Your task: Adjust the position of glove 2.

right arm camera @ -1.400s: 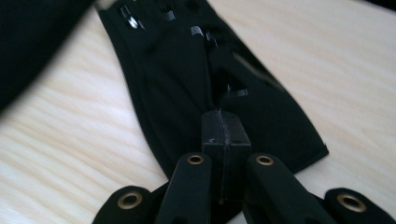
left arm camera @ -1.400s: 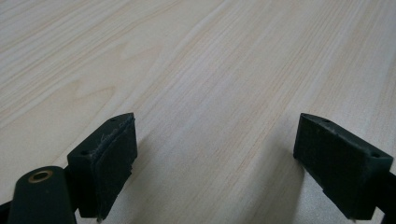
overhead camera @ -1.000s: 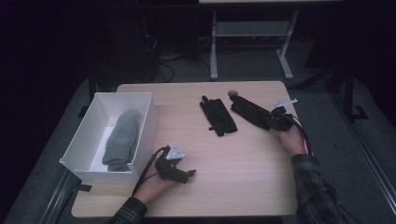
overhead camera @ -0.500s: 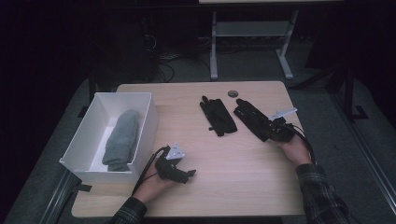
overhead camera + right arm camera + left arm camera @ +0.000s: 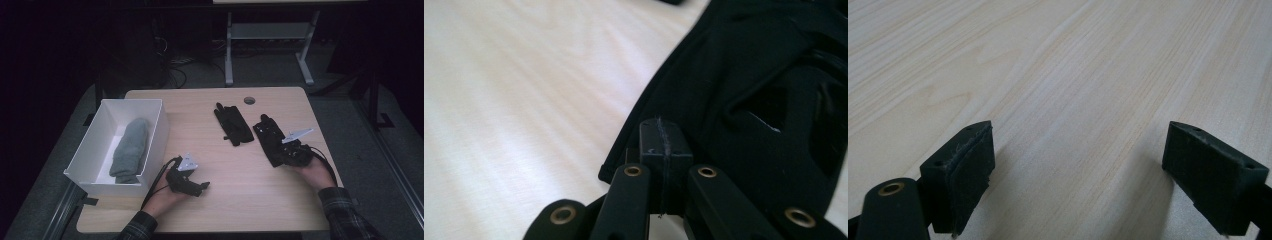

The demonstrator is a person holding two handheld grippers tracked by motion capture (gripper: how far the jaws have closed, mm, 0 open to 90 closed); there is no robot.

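Judging by the layout, the job looks like packing soft items into the box (image 5: 152,107): one grey item (image 5: 129,149) already lies inside, two black gloves are not yet in.

Right gripper (image 5: 280,150) has its jaws pressed together on the cuff edge of one glove (image 5: 270,140), which lies well right of the box, near the table's (image 5: 240,210) right edge. In the right gripper view the pads meet flush, w/ the glove's (image 5: 744,85) hem pinched at the tips. Fabric there looks thin, stretchy, matte black, w/ cut-out openings on the back. It drapes limp, so it should drag or lift easily but will flop.

2nd glove (image 5: 233,124) lies flat between box and held glove, fingers pointing to the far edge, untouched. A small round grommet (image 5: 249,100) sits in the tabletop just beyond it.

Left gripper (image 5: 200,187) rests on the table just right of the box's near corner, jaws apart, nothing between them. Left gripper view: bare wood grain between two blocky black pads (image 5: 970,165), one w/ a slightly frayed rubber face.

Box: white, rectangular, stiff thin walls, open top. Grey item: soft knit or fleece, rolled into a long rounded lump along the box's length. Table: pale wood laminate, smooth.

Left to do, as I judge it: carry held glove to the box, then fetch the 2nd.
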